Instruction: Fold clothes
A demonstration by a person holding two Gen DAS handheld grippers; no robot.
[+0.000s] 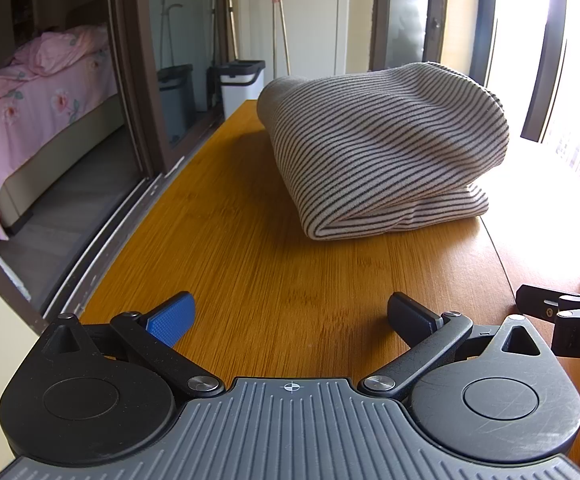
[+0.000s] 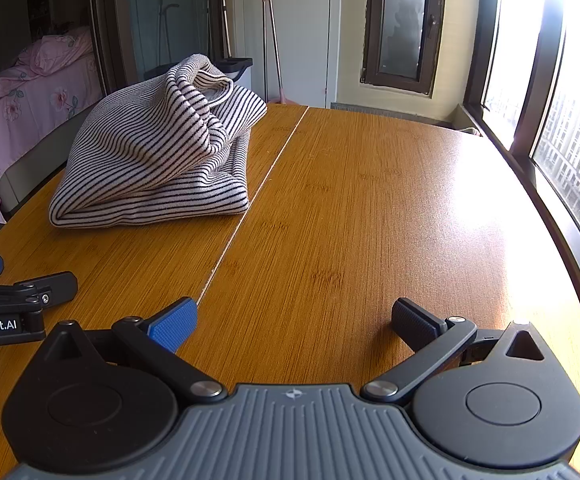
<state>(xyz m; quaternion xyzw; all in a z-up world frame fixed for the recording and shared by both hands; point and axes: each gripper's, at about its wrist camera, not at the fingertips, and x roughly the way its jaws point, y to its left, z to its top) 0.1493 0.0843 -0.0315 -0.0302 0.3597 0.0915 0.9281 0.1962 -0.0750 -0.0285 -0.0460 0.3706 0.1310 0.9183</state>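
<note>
A white garment with thin dark stripes (image 1: 381,148) lies bunched and partly folded on the wooden table (image 1: 250,264). In the right wrist view the striped garment (image 2: 158,152) sits at the left, its top layer humped up over a flat folded layer. My left gripper (image 1: 290,316) is open, low over the table, well short of the garment with nothing between its fingers. My right gripper (image 2: 293,320) is open too, over bare wood to the right of the table's seam (image 2: 258,196). Each gripper shows at the edge of the other's view.
A bed with pink floral bedding (image 1: 34,92) lies beyond a sliding door at the left. Bins (image 1: 238,84) and broom handles (image 1: 278,28) stand behind the table's far end. Bright windows (image 2: 569,120) run along the right side. The table's curved right edge (image 2: 561,256) is close.
</note>
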